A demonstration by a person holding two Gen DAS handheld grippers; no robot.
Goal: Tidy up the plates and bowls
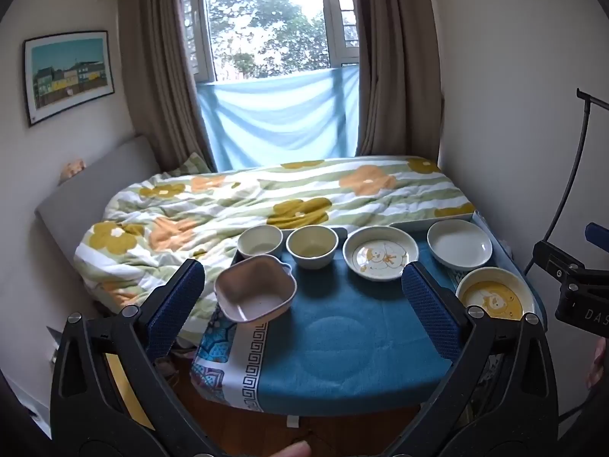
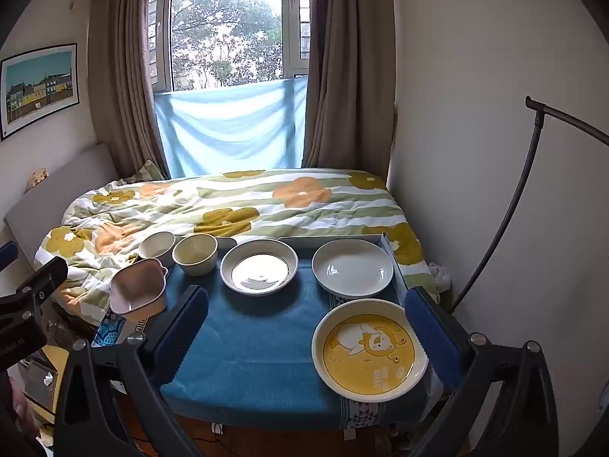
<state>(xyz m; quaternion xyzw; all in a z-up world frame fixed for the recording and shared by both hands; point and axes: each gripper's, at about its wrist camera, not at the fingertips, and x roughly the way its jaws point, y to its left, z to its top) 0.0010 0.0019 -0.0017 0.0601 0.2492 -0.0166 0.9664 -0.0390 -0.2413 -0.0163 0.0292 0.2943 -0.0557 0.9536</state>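
Blue ribbed pads line both sets of jaws. The left gripper (image 1: 302, 297) stands spread to full width with nothing between its pads; the right gripper (image 2: 304, 327) likewise stands fully apart and holds nothing.

Both hang over the near edge of the counter (image 1: 342, 373), which is covered by a teal cloth. In the left wrist view, a pink square bowl (image 1: 255, 293) sits at 11 o'clock from the jaws, overhanging the counter's left edge. Two cream bowls (image 1: 260, 242) (image 1: 312, 245) stand side by side at the far left. At 1 o'clock lies a white plate with a cartoon print (image 1: 380, 253); a plain white plate (image 1: 459, 243) lies further right.

A yellow cartoon plate (image 2: 371, 350) lies at 3 o'clock, just beside the right gripper's right pad.

A floral quilt (image 2: 236, 205) covers the bed beyond the counter.
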